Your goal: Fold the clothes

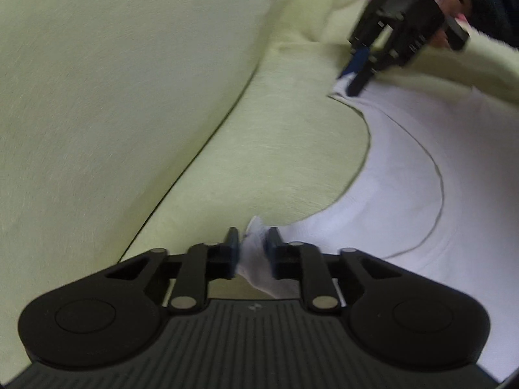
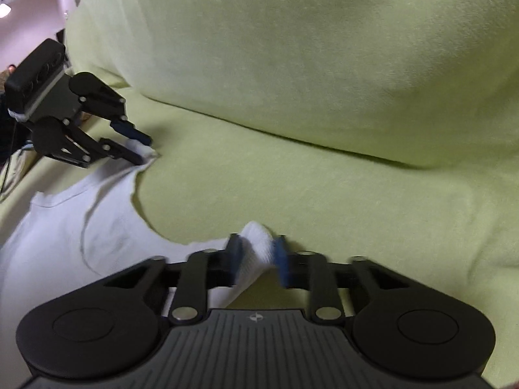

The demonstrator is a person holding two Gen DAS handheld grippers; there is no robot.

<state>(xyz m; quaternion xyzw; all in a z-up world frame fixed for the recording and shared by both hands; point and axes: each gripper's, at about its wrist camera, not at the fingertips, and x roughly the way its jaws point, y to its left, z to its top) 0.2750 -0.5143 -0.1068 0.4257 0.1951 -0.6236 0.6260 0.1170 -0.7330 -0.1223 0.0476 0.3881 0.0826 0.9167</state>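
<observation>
Garment: white tank top [image 1: 421, 175] is lying flat on the green sofa seat [image 1: 275, 149], just in front of the back cushion [image 2: 292, 48].
Left gripper [image 1: 252, 253]: is clenching one shoulder strap of the tank top.
Right gripper [image 2: 258, 256]: is pinching the other strap, at the top's opposite corner.

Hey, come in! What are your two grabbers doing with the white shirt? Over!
Left gripper, right gripper: each clamped on a shoulder strap. White shirt flat on green couch. Nothing blocking.
</observation>
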